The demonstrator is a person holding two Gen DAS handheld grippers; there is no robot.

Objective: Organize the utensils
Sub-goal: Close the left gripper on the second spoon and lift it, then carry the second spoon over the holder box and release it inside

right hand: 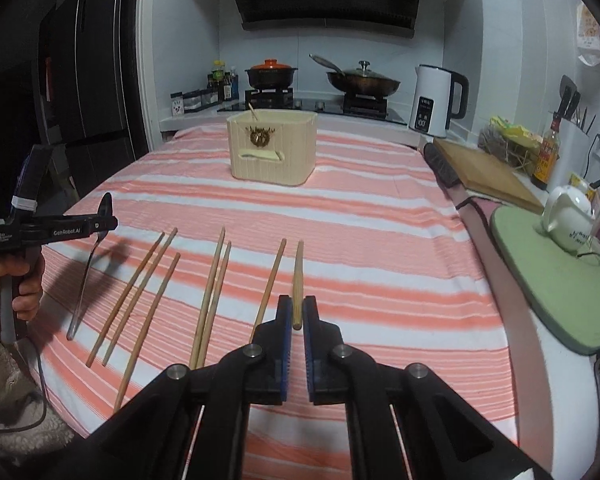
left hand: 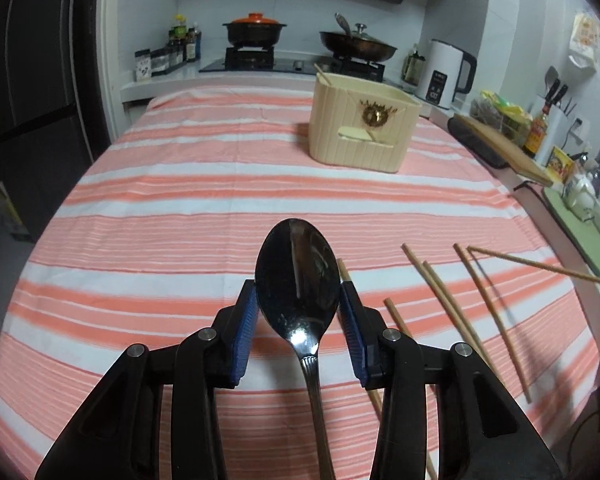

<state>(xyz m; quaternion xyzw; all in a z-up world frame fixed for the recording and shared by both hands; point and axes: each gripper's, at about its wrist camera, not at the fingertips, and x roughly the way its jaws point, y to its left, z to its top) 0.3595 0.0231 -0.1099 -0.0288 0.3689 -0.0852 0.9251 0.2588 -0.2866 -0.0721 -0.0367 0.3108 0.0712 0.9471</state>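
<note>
On the near part of the striped cloth [right hand: 379, 216], six wooden chopsticks [right hand: 214, 300] lie loose, spread in a row from left to right. Above them the right gripper [right hand: 297, 312] is clamped on a seventh chopstick [right hand: 298, 280], its blue pads pressed against the stick's near end while the rest points away toward the far side. At the left, a hand [right hand: 18, 280] holds the left gripper [left hand: 300, 304], whose jaws are closed on the bowl of a metal spoon [left hand: 298, 280]; the handle hangs down toward the cloth, and it seems to be lifted clear, though the blur makes that uncertain. Farther off, near the middle of the cloth, stands a cream utensil holder [right hand: 274, 148] with one chopstick [right hand: 253, 112] already leaning in its left rear corner.
</note>
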